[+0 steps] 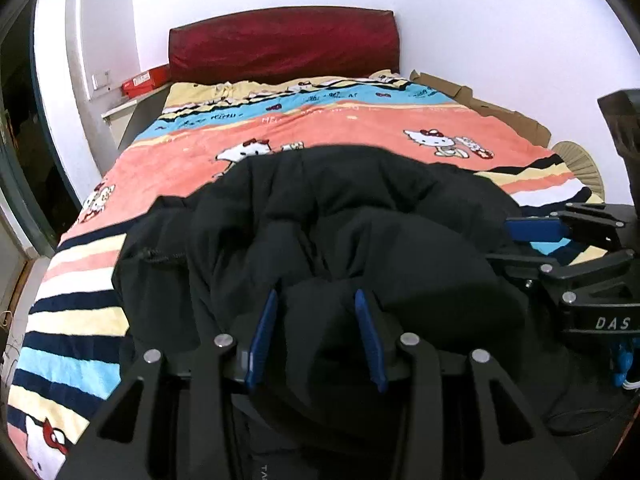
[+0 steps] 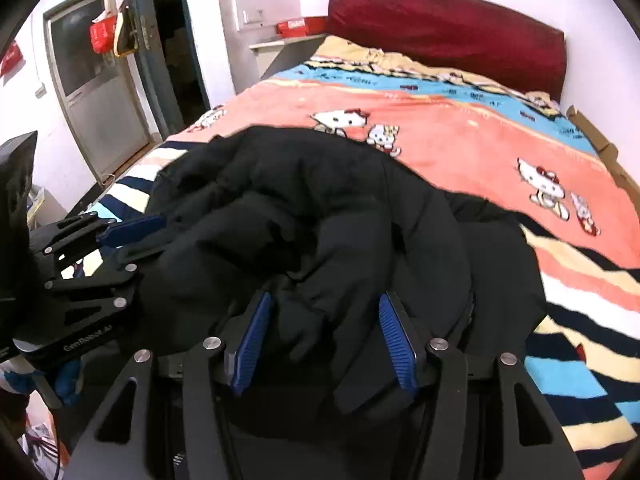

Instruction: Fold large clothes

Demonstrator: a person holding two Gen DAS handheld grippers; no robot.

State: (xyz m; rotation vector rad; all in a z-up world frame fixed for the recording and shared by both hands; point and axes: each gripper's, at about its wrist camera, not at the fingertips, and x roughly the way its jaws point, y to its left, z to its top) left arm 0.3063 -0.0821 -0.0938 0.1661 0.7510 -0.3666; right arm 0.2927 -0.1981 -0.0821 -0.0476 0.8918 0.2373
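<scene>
A bulky black padded jacket (image 1: 352, 216) lies bunched on the near end of the bed; it also shows in the right wrist view (image 2: 320, 208). My left gripper (image 1: 316, 300) has its blue-padded fingers apart with a thick fold of the jacket between them. My right gripper (image 2: 326, 304) also has its fingers apart around a thick jacket fold. Each gripper shows in the other's view: the right gripper (image 1: 516, 240) at the jacket's right edge, the left gripper (image 2: 140, 236) at its left edge. Whether the pads press the cloth is unclear.
The bed carries a striped Hello Kitty blanket (image 1: 320, 128) and a dark red headboard (image 1: 284, 40). A red box (image 1: 144, 78) sits on a shelf at the left. Cardboard (image 1: 500, 108) lies along the bed's right side. A door (image 2: 96, 80) stands at the left.
</scene>
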